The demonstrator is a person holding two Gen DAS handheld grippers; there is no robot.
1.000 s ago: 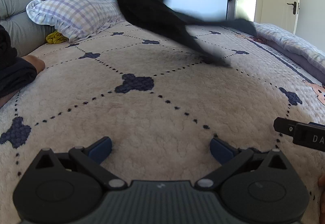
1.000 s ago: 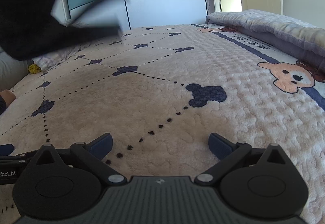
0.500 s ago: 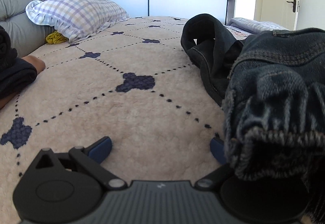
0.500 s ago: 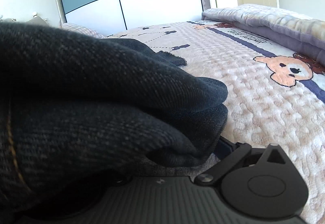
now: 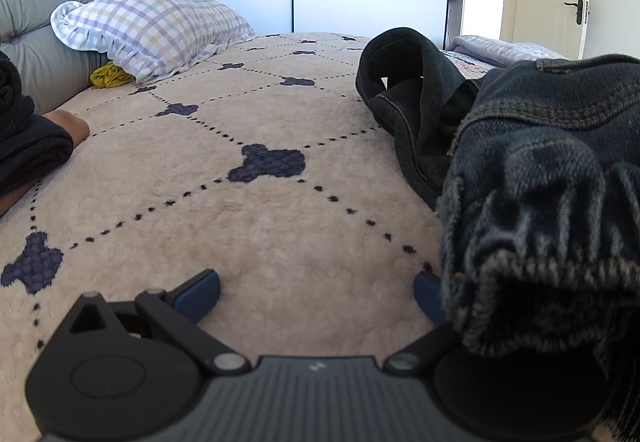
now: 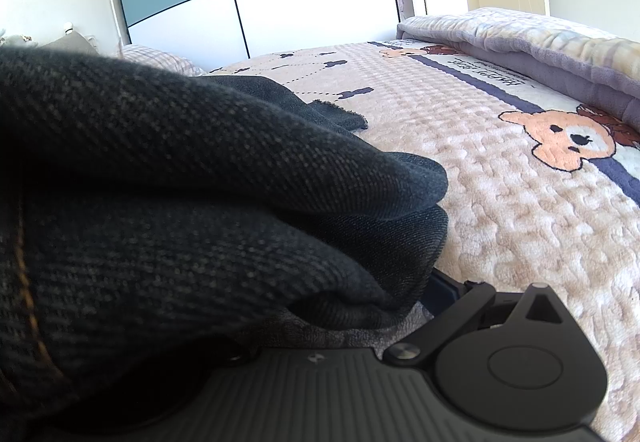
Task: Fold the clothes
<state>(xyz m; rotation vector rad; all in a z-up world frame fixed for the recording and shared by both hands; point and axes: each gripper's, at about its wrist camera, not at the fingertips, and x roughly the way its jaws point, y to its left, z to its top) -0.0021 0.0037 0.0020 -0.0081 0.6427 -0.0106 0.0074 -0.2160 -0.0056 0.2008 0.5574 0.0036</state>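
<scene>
Dark denim jeans lie in a crumpled heap on the beige fleece blanket. In the left wrist view they fill the right side, and a hem drapes over my gripper's right finger. My left gripper is open, low over the blanket, with nothing between its fingers. In the right wrist view the jeans cover the left and middle and hide the left finger. Only the right finger of my right gripper shows, spread wide, so it stands open under the cloth.
A plaid pillow leans on a grey headboard cushion at the far left, with a yellow item beside it. A person's limb in dark cloth rests at the left edge. A folded purple quilt lies far right.
One second ago the jeans were flying through the air above the bed. They then dropped onto the blanket and over both grippers, and have lain still for the last half second.
</scene>
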